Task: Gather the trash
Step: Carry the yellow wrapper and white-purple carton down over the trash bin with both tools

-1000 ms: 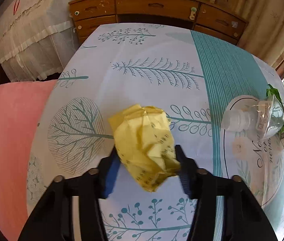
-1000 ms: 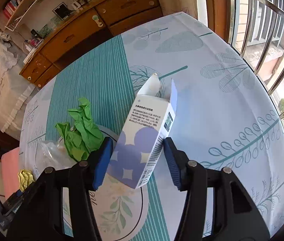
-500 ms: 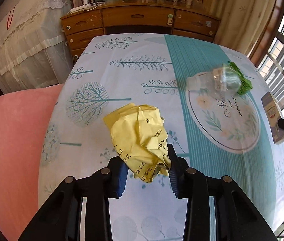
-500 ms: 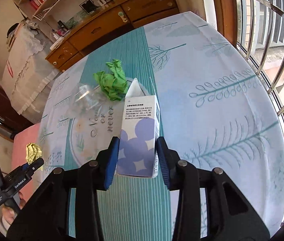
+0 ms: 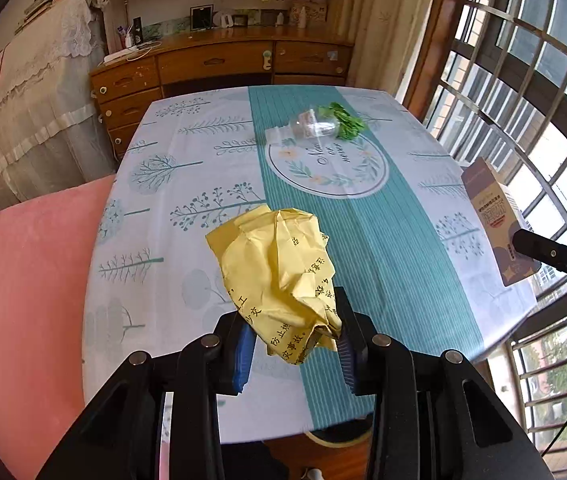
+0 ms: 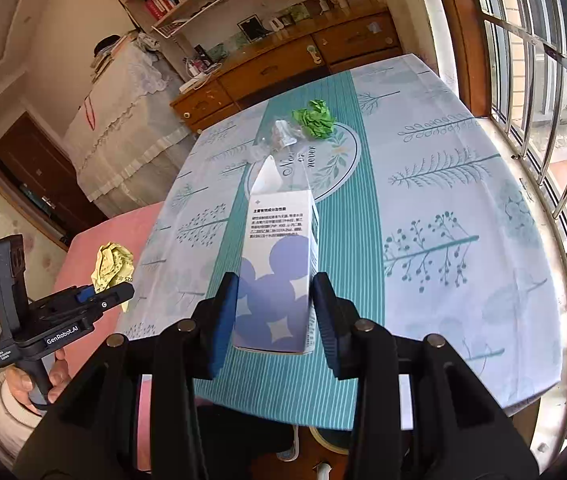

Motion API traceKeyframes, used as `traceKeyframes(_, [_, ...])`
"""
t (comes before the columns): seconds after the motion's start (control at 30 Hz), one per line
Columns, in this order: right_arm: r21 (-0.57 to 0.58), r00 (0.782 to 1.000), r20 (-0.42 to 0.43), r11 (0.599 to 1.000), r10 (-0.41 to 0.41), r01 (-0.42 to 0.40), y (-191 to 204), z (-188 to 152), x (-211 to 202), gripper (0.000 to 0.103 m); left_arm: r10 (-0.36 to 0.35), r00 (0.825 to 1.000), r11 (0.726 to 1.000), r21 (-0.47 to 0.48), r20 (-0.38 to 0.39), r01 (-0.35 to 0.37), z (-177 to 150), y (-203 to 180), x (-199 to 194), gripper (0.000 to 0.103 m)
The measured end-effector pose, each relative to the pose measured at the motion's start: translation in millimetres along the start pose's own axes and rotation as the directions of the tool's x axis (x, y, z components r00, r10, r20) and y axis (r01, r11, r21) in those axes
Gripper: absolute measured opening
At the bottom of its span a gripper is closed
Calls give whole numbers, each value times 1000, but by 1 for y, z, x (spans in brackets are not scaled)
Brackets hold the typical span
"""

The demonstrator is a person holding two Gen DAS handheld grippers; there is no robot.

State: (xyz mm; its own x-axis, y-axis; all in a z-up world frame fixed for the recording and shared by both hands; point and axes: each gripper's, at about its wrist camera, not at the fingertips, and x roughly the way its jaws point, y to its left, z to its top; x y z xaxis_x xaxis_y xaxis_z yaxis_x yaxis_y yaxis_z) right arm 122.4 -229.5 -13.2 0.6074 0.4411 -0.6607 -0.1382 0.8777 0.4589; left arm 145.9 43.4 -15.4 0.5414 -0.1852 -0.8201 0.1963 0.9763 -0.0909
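Note:
My left gripper [image 5: 293, 340] is shut on a crumpled yellow paper ball [image 5: 279, 276] and holds it above the table's near edge. The ball also shows in the right wrist view [image 6: 112, 266]. My right gripper [image 6: 275, 312] is shut on a white carton with purple shapes [image 6: 279, 268], held above the near edge; the carton shows in the left wrist view [image 5: 495, 224]. A clear plastic bottle [image 5: 307, 126] lies on the table beside a crumpled green paper [image 5: 343, 120]; both also show in the right wrist view, the bottle [image 6: 279, 136] and the green paper [image 6: 315, 118].
The table [image 5: 187, 152] has a tree-print cloth with a teal stripe. A pink cushioned seat [image 5: 23, 272] is at its left. A wooden dresser [image 5: 219, 64] stands behind, a barred window [image 5: 523, 100] at the right, and a cloth-covered unit [image 5: 23, 100] at far left.
Both grippers have pulled back and up from the table with their loads. The table now looks farther away, and its near edge has come into view.

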Motion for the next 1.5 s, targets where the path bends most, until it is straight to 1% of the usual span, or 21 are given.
traceKeyframes(0.2, [-54,999,27,998,32,-30,27,-57,-55,35,-22,999,999,40,29,20,-53,-27,-56,35])
traceKeyframes(0.3, [-79,998,27,996,51,-48,37,-84,-74,35,-21,999,999,42,38,20,-78,-34,-75,35])
traceKeyframes(0.43, [-117,997,21,991,74,-71,45,-124,-92,35,-40,999,999,33,36,39,-120,-44,-88,35])
traceKeyframes(0.5, [-138,997,8,987,79,-77,47,-148,-95,35,-51,998,998,37,29,50,-140,-50,-86,35])
traceKeyframes(0.57, [-158,997,-3,985,76,-76,46,-164,-91,35,-48,999,998,46,24,47,-162,-58,-82,35])
traceKeyframes(0.7, [-182,997,-41,980,71,-77,40,-198,-83,35,-47,999,997,59,-6,48,-200,-75,-63,35])
traceKeyframes(0.8, [-212,996,-80,975,44,-60,37,-219,-74,35,-32,999,995,88,-27,34,-222,-88,-46,35])
traceKeyframes(0.9, [-214,993,-119,976,27,-52,31,-239,-65,35,-26,998,992,118,-49,32,-244,-101,-26,35])
traceKeyframes(1.07, [-190,981,-193,981,-6,-31,12,-262,-29,35,-29,996,990,136,-84,40,-263,-110,10,35])
traceKeyframes(1.17, [-154,968,-251,988,-23,-16,-3,-277,-3,35,-35,993,988,144,-112,51,-275,-114,33,35])
traceKeyframes(1.33, [-113,943,-325,993,-65,30,-27,-293,44,35,-64,981,989,122,-183,87,-282,-110,75,35])
traceKeyframes(1.4, [-107,930,-356,993,-93,58,-37,-297,62,35,-53,979,988,130,-199,80,-284,-109,93,35])
traceKeyframes(1.5, [-98,913,-389,991,-127,96,-52,-301,88,35,-42,967,987,138,-252,79,-289,-107,129,35])
